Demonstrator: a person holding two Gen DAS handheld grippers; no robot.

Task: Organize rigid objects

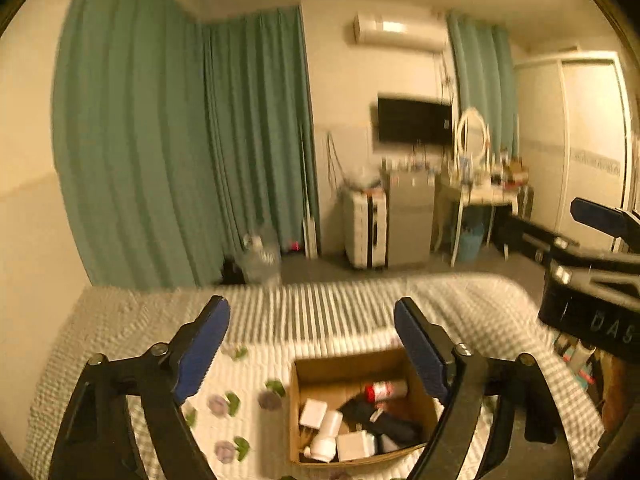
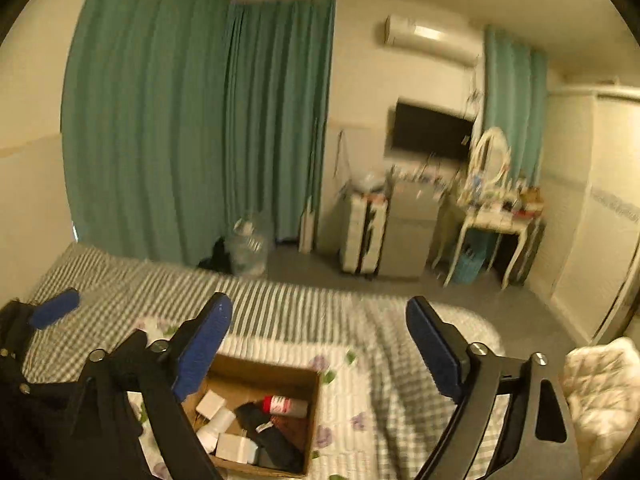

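Both my left gripper (image 1: 312, 322) and right gripper (image 2: 320, 320) hang spread and empty (everything sits gathered inside the cardboard box (image 1: 320, 364)).

Each black plastic claw — left (image 1: 312, 344), right (image 2: 320, 348) — carries two angular black fingers (image 1: 156, 384) faced with ribbed blue pads (image 1: 202, 354), pinned by silver screws (image 1: 159, 349); white lettering "DAS" (image 1: 612, 330) marks one body.

Left gripper (image 1: 312, 344) wide open, empty, above brown cardboard box (image 1: 416, 384) on checked bed (image 1: 120, 320); red-capped white bottle (image 1: 386, 390) inside.
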